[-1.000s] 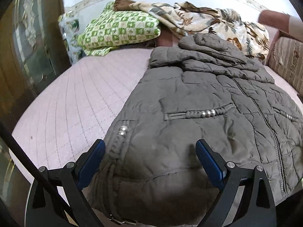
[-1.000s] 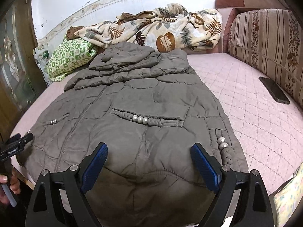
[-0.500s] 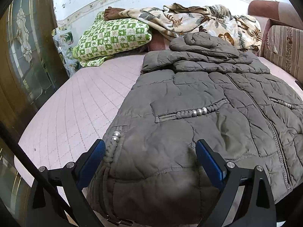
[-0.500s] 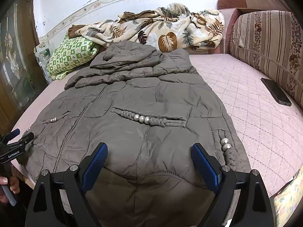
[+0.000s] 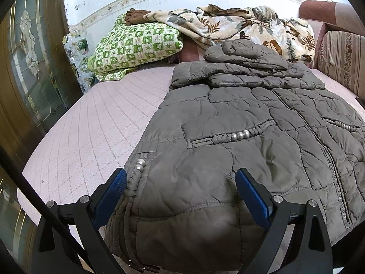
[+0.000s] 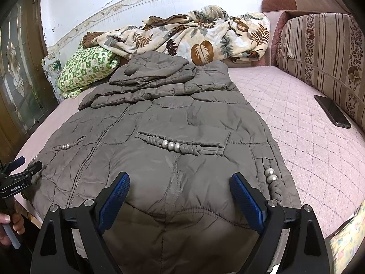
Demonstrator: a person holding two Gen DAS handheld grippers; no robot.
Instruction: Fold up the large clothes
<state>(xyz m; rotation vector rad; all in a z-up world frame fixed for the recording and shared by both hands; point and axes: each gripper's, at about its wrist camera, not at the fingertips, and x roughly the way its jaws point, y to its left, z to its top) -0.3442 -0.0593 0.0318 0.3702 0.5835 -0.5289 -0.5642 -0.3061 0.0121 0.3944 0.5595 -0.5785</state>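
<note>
The grey padded jacket (image 5: 239, 150) lies flat on the pink bed (image 5: 95, 123), long axis running away from both grippers — left gripper (image 5: 181, 196) and right gripper (image 6: 180, 196) gape empty over its near hem, equally close.

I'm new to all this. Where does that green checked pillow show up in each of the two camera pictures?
Left wrist view: the green checked pillow lies upper left of centre, at the far end of the bed, left of the grey jacket.
Right wrist view: the pillow sits at the left, further off, again left of the jacket.
Shared landmark: the leaf-print blanket, heaped just right of the pillow in both.
</note>
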